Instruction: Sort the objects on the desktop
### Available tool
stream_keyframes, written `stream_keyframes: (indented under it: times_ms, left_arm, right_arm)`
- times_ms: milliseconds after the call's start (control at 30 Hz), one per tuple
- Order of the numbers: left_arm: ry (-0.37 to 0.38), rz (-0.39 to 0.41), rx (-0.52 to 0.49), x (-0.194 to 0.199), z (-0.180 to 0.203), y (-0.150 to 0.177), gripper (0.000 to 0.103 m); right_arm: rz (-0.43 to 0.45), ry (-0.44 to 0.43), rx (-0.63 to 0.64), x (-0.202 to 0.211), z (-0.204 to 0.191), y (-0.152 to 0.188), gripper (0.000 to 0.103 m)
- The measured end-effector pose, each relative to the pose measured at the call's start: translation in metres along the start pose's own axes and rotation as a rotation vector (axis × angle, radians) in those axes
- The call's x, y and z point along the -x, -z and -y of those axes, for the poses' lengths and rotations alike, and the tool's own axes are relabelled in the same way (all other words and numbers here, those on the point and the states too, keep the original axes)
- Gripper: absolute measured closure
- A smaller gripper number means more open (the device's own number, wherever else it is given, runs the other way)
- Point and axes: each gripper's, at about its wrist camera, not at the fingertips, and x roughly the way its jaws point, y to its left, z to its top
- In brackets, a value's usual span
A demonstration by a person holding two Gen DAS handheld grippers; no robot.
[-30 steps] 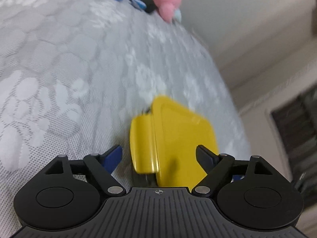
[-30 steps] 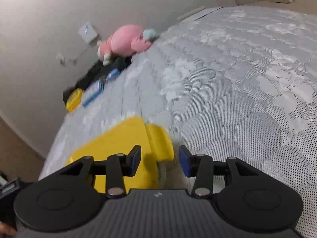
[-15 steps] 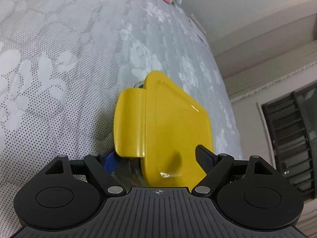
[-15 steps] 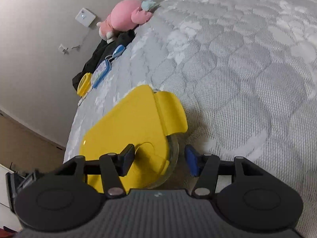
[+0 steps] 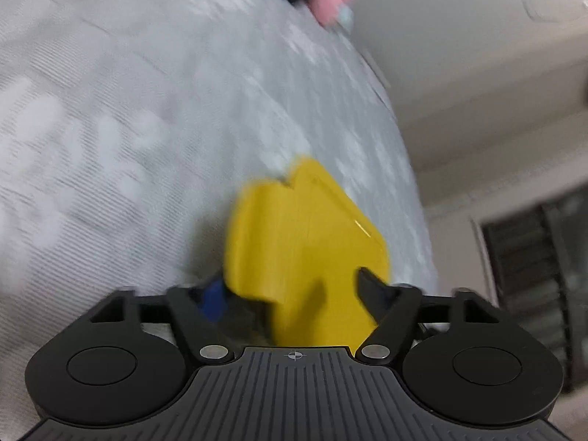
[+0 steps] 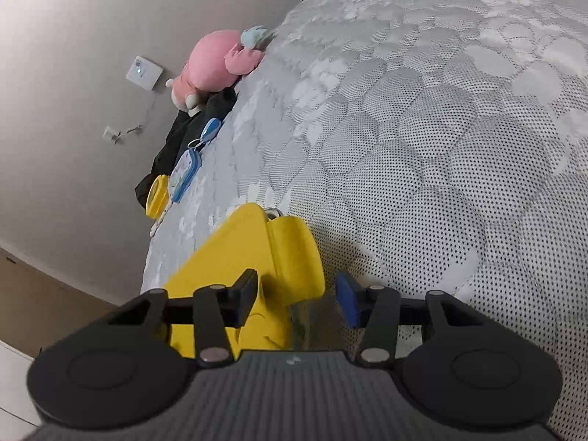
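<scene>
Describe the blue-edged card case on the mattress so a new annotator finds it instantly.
Start at the pink plush toy at the wall-side edge of the grey quilted mattress. Follow that edge toward the camera, past the dark clothing and a small blue oval tag. The card case lies flat next: pale face, blue rim, unlike the all-yellow round item just beyond.
</scene>
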Motion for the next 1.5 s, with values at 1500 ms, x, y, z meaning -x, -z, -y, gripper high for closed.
stream_keyframes:
  times_ms: [1500]
  left_arm:
    - [-0.263,0.138,-0.338,0.001,0.044,0.0,0.035]
  right_arm:
    - [0.077,0.067,0.139,0.005,-0.013,0.002,0.046]
